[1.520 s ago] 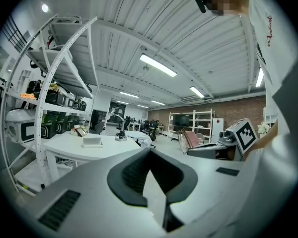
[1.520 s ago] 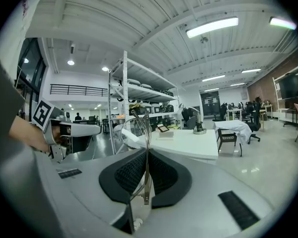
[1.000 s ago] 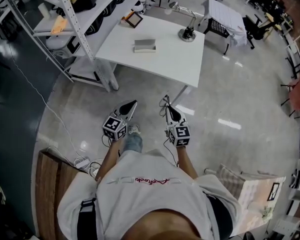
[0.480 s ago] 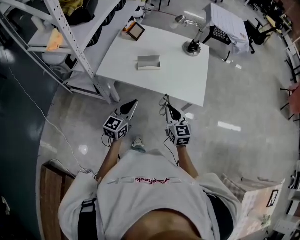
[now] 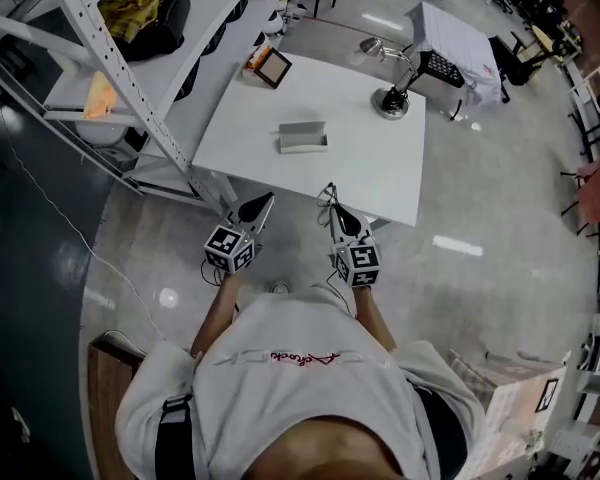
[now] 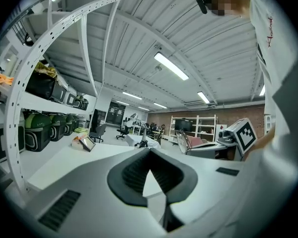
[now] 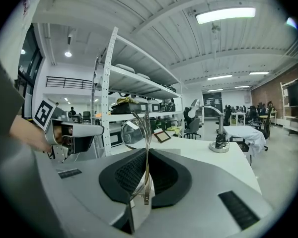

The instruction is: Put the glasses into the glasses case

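Observation:
The glasses case (image 5: 302, 136), a grey open box, lies in the middle of the white table (image 5: 380, 168). Both grippers hang in the air just short of the table's near edge. My right gripper (image 5: 330, 211) is shut on the thin wire-rimmed glasses (image 5: 326, 199); in the right gripper view the glasses (image 7: 135, 131) stand upright, with a temple pinched between the jaws of the right gripper (image 7: 147, 155). My left gripper (image 5: 264, 203) is shut and holds nothing, as the left gripper view shows (image 6: 149, 150). The case is hidden in both gripper views.
A desk lamp (image 5: 392, 98) stands at the table's far right, and a small framed picture (image 5: 272, 65) at its far left corner. White metal shelving (image 5: 130, 78) with bags runs along the left. A cloth-covered table (image 5: 458, 36) and chairs stand beyond.
The person has walked towards the white table, so both grippers are now near its front edge. The glasses stay gripped in the right gripper; the left stays shut.

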Available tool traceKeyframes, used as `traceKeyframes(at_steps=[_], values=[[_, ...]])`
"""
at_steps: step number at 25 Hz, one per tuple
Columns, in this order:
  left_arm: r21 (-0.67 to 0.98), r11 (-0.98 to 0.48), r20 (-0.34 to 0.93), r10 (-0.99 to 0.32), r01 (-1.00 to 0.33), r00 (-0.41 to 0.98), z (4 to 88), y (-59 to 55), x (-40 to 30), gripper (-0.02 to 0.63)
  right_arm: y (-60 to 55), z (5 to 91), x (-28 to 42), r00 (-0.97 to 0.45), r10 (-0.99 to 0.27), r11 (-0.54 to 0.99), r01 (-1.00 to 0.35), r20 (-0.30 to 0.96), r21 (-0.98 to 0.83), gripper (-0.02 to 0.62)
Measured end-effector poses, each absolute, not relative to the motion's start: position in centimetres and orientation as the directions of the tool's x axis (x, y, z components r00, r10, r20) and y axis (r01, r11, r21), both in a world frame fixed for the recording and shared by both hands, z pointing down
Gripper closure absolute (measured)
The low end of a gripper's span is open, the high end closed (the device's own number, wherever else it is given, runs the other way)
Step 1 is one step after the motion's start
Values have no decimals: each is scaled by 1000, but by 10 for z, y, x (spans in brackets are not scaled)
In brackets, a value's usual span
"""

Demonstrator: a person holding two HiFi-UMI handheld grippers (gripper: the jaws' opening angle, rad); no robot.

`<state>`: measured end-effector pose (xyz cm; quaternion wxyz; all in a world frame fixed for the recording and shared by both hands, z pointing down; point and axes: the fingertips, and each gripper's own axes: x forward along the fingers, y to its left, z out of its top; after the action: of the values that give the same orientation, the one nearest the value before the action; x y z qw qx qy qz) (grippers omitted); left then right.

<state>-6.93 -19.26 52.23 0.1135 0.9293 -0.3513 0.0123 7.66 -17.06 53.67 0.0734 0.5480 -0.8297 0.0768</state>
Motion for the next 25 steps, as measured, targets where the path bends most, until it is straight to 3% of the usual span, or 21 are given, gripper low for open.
traceKeyframes(at_steps=[25], values=[[233,-730,151,-625,-642,766,551,-260,-59,583,-239,570,80,-392,-882,384,-920,262,-81,572]])
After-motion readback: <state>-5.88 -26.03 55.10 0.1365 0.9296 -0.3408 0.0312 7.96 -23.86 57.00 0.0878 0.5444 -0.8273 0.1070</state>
